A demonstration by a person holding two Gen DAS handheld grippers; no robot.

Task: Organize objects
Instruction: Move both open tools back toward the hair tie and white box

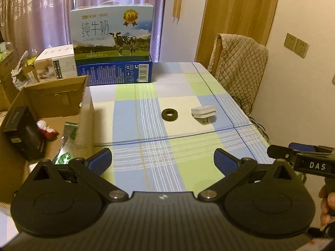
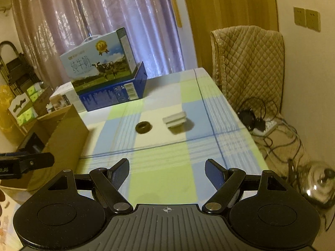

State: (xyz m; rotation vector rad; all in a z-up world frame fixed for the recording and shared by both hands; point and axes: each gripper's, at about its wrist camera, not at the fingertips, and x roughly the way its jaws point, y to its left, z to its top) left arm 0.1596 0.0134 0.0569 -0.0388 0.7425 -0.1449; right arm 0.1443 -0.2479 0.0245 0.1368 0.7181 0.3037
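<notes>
A: Both claws, left claw point(image 1: 162, 162) and right claw point(image 2: 166, 172), were wide apart, holding nothing.

B: The dark ring point(image 1: 169, 114) and white plug point(image 1: 203, 112) sat farther up the counter point(image 1: 129, 115). Best go slow, straight over the ring.

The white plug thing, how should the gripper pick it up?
Probably from above, closing across the white plug adapter's two long flat sides. It lies flat on the tablecloth with its prongs pointing near, so avoid those. Both grippers are open.
</notes>
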